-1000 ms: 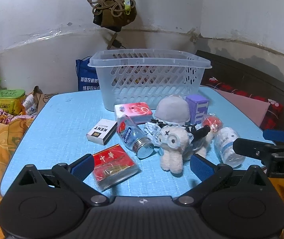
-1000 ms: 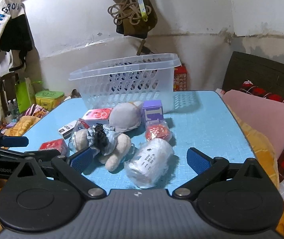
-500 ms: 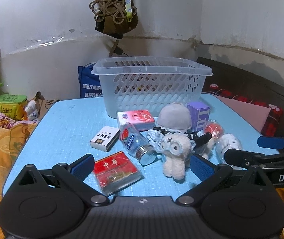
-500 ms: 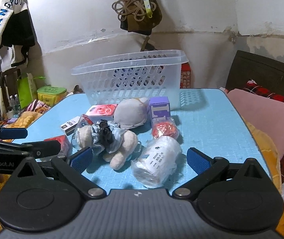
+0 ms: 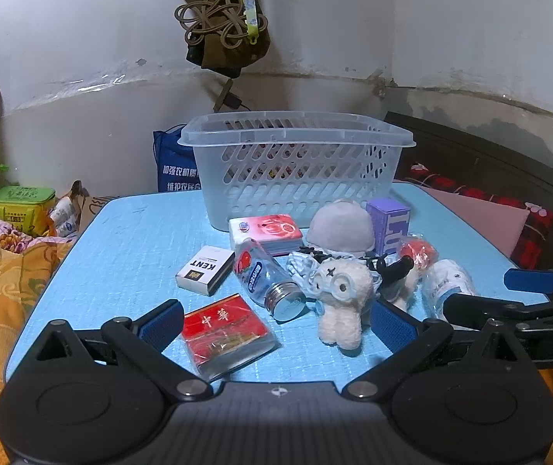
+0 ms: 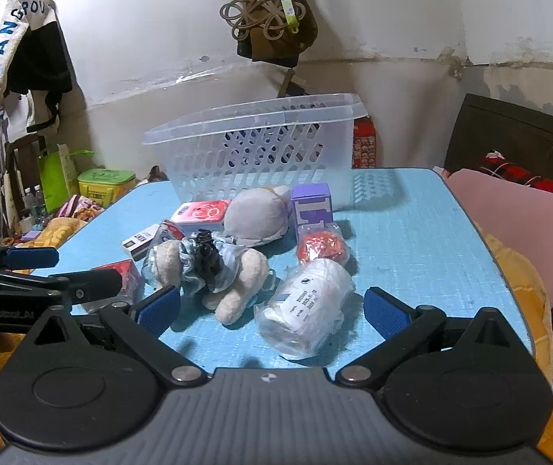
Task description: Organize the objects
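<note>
A clear plastic basket (image 5: 296, 166) (image 6: 253, 147) stands at the far side of the blue table (image 5: 121, 255). In front of it lie a red cigarette pack (image 5: 224, 335), a Kent pack (image 5: 205, 270), a small bottle (image 5: 268, 283), a tissue pack (image 5: 265, 232), a plush sheep (image 5: 342, 294) (image 6: 234, 275), a grey cap (image 6: 257, 217), a purple box (image 6: 311, 205), a red bagged item (image 6: 321, 246) and a white wrapped roll (image 6: 307, 310). My left gripper (image 5: 276, 325) is open around the red pack. My right gripper (image 6: 272, 310) is open around the roll.
A green tin (image 5: 23, 205) and an orange blanket (image 5: 1, 290) lie left of the table. A pink cushion (image 6: 520, 224) and dark bed frame sit to the right. A blue bag (image 5: 176, 170) stands behind the basket. Cords hang on the wall (image 5: 222, 27).
Both grippers have tilted up a little, so the objects sit lower in view. The right gripper has come closer to the white roll. Nothing on the table has moved.
</note>
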`<state>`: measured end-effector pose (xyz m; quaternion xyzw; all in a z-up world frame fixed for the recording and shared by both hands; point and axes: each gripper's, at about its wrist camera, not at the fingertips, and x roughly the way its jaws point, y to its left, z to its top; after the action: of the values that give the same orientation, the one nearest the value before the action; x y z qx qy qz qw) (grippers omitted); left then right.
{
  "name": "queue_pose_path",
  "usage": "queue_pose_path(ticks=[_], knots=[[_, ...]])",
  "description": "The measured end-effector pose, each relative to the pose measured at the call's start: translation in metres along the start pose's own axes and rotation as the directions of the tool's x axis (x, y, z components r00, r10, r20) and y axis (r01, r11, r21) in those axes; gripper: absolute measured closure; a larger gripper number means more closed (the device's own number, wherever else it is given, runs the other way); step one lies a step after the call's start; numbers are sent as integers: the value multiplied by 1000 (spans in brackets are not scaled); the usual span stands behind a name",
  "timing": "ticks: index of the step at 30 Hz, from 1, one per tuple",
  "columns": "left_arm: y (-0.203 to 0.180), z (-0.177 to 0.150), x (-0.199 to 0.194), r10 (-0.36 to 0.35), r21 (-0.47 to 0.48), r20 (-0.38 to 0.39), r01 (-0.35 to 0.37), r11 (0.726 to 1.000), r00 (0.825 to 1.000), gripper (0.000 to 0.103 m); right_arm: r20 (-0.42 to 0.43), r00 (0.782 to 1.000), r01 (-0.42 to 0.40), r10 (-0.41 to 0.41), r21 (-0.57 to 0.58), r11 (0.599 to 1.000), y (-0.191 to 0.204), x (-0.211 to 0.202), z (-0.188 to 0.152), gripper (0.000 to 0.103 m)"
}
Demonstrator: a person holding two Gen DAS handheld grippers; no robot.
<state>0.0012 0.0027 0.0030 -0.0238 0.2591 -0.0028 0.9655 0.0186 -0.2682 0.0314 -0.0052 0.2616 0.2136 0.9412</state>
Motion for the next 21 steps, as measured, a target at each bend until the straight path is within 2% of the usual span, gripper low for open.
queue_pose_path(ticks=[4, 21], knots=[[1, -1, -1, -4, -2, -1, 4, 1000, 1000, 0, -2, 1000, -21, 21, 4, 1000, 0, -1, 0, 0], [6, -1, -8, -7, -17, 7, 7, 1000, 1000, 0, 4, 1000, -20, 20, -15, 1000, 8, -4, 1, 0]])
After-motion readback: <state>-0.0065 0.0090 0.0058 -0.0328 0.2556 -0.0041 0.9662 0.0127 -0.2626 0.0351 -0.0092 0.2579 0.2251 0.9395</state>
